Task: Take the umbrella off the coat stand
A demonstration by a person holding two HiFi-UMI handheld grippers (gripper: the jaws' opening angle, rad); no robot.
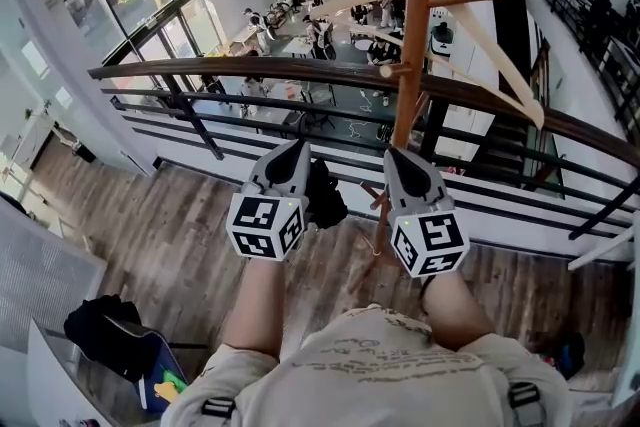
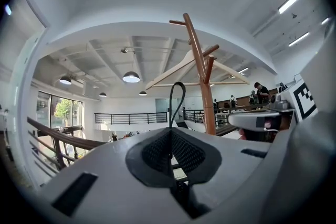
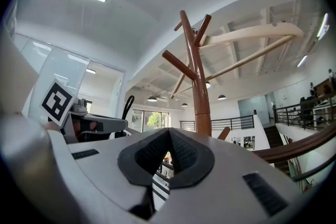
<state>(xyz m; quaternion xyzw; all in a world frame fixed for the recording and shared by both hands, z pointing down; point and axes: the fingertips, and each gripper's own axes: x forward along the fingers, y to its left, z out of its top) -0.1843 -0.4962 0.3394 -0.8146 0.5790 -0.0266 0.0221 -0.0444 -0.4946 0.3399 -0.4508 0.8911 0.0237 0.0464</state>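
Note:
The wooden coat stand (image 1: 412, 35) rises just beyond my two grippers, and its pole (image 2: 203, 86) and pegs (image 3: 178, 63) show in both gripper views. My left gripper (image 1: 298, 149) is shut on the thin black strap loop (image 2: 176, 99) of the umbrella. The loop stands up from the jaws, clear of any peg. The folded black umbrella (image 1: 326, 195) hangs beside the left gripper, to the left of the pole. My right gripper (image 1: 393, 155) is next to the pole, shut, with nothing between its pads (image 3: 184, 152). From the right gripper view the loop (image 3: 127, 105) shows above the left gripper.
A pale wooden hanger (image 1: 495, 45) hangs on the stand's upper pegs. A dark curved railing (image 1: 250, 75) runs just behind the stand, with a lower floor and people beyond it. A black bag (image 1: 100, 330) lies on the wood floor at lower left.

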